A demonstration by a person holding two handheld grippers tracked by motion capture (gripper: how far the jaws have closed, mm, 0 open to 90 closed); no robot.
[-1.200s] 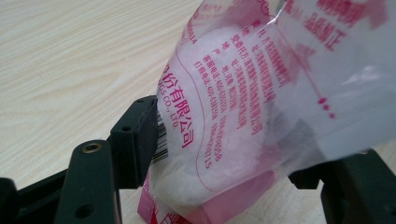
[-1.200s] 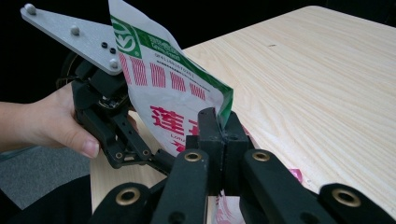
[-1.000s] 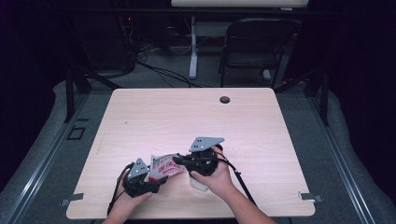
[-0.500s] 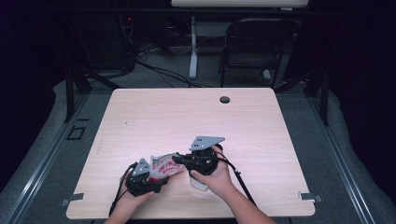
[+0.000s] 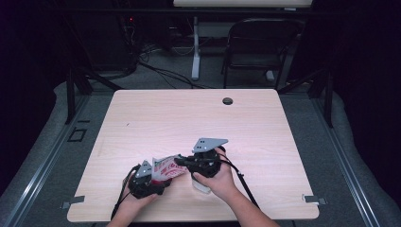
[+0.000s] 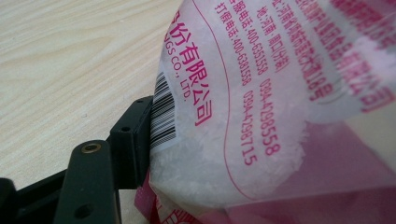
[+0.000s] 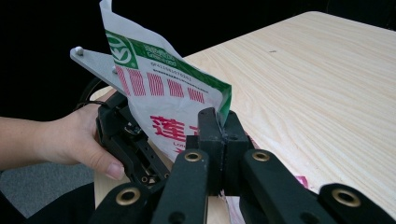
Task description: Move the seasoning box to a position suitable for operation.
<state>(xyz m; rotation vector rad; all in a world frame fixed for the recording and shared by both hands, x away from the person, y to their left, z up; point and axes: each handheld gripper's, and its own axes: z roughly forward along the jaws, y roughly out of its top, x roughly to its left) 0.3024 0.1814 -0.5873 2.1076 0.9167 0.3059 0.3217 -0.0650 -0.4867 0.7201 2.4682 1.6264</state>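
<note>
Plastic bag (image 5: 168,168) sits near the front edge of the table (image 5: 265,132), left of centre, held up off the wood between the two grippers. Bag is a thin pouch: white panel with red stripes and big red Chinese characters, green band along the top edge with a round green-white logo and small white print, too small to read. In the right gripper view the top corner sticks up and the film is creased. Back side, seen in the left gripper view, is translucent with a white granular fill showing through, pink lower section, black barcode at the edge. Legible print there: "CO., LTD.", "400-635", "0394-4298558", "0394-4298715", plus red Chinese text. Right gripper (image 7: 219,122) has its jaws fully closed, pinching the bag's green-edged corner. Left gripper (image 5: 150,174) is at the bag's other end; one black jaw lies flat against the barcode edge, the other jaw is hidden behind the bag, so probably clamped on it, but can't tell for sure. A hand (image 7: 86,135) grips the left gripper's body, just beside the bag.
</note>
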